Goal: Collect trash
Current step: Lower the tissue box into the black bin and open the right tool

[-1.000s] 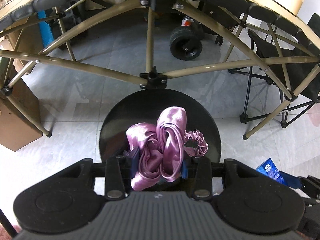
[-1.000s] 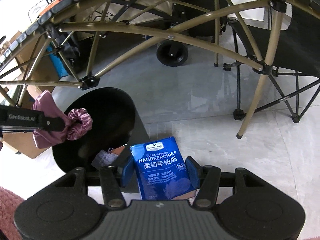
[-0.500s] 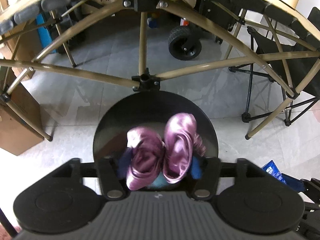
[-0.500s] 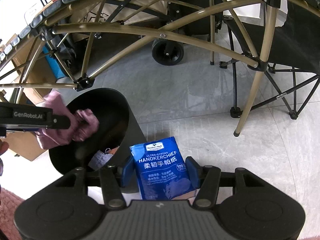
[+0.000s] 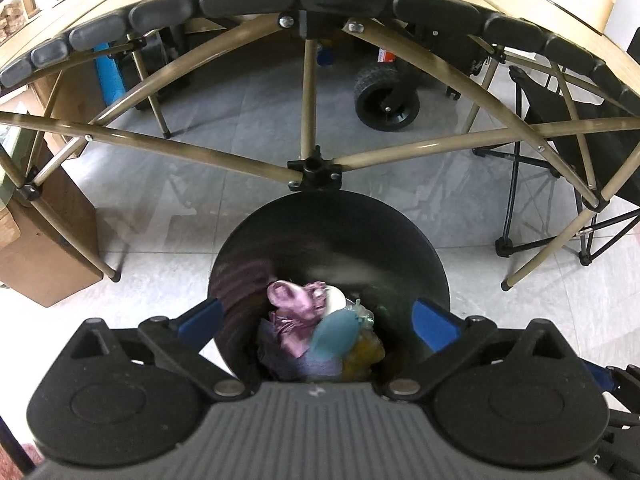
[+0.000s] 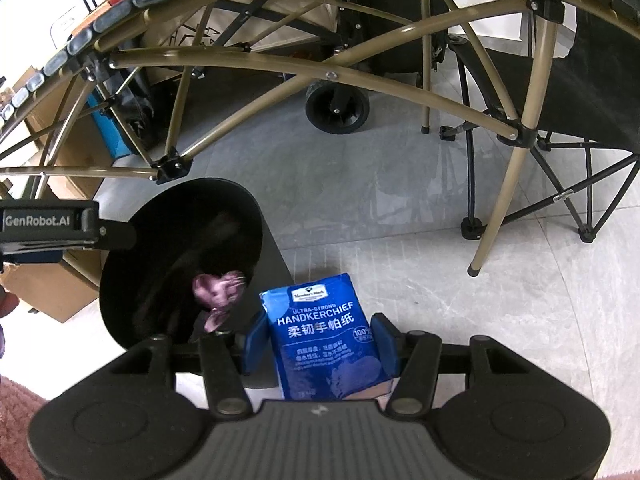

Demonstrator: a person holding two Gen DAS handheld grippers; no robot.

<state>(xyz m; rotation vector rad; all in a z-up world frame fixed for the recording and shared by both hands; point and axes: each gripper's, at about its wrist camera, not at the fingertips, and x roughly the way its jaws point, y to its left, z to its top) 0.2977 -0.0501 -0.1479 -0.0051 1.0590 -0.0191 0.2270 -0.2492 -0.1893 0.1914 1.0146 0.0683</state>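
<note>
— Where is the pink satin cloth (image 5: 295, 305) sitting?

— It is lying inside the one black bin (image 5: 424, 248), on top of other scraps. My left claw (image 5: 316, 316) is hanging released above it, its jaws having just been opening, nothing between them.

— What is remaining?

— I am judging one item: my right claw (image 6: 320, 344) is gripping the single blue tissue pack (image 6: 324, 340), just beside the bin.

We find the bin (image 5: 328, 220) mouth open from above at lower centre of the left view, its bottom filled with trash (image 5: 320, 328). Bench struts (image 5: 316, 168) cross just beyond its far rim. Bare floor (image 6: 400, 216) spreads right; a wheel (image 6: 338, 110) and chair legs (image 6: 472, 228) stand farther back.
</note>
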